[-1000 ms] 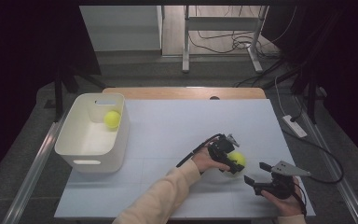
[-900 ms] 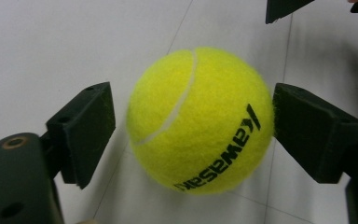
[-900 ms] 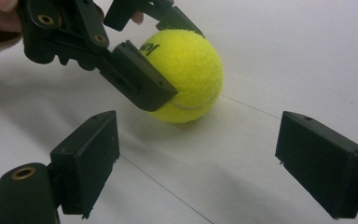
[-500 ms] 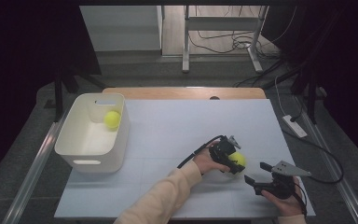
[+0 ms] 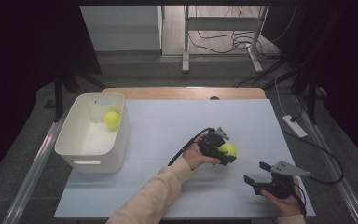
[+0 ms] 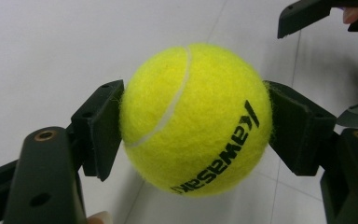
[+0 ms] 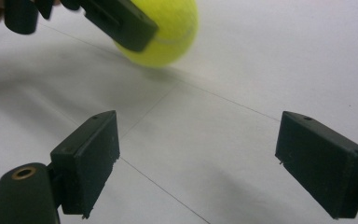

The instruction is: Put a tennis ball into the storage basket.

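A yellow tennis ball (image 6: 196,119) sits pinched between the left gripper (image 5: 218,149) jaws, right of the counter (image 5: 168,126) centre. A second ball (image 5: 112,119) lies in the white bin (image 5: 72,151) at the left edge. The right gripper (image 5: 265,179), jaws wide and empty, rests near the front right corner.

- High view: the white table (image 5: 168,126) is evenly lit from above, while the surroundings to either side fall into near black; the picture is soft and slightly grainy.
- Left gripper view: the tennis ball (image 6: 198,119) is sharp and casts a soft shadow.
- Right gripper view: that ball (image 7: 168,32) is blurred, with diffuse shadows on the table.
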A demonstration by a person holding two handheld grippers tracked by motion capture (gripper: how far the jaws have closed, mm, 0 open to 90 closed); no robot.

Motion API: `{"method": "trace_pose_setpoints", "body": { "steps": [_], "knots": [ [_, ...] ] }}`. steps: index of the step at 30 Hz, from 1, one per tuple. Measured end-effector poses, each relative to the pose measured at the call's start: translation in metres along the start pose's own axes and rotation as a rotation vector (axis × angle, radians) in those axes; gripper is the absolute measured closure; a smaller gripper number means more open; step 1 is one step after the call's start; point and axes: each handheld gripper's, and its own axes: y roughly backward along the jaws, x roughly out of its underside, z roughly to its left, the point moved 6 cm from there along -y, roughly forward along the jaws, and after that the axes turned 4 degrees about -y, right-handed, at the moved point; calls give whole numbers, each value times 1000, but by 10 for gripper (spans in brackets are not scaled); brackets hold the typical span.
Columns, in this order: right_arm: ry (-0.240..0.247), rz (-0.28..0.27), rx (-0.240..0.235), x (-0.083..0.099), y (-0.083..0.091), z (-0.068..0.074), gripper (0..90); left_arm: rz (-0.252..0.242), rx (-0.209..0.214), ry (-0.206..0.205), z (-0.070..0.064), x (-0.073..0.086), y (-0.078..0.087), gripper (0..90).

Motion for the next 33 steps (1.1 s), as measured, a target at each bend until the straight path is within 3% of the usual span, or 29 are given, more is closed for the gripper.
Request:
{"method": "trace_pose_setpoints", "body": {
  "steps": [4, 19, 33],
  "knots": [
    [0, -2, 0, -1, -1, 1, 134, -22, -41, 9, 4, 4, 17, 266],
    [6, 2, -8, -6, -7, 10, 134, -80, -135, 61, 21, 25, 66, 265],
    [13, 4, -14, -7, -10, 14, 135, -88, -157, 68, 27, 41, 85, 265]
  ]
}}
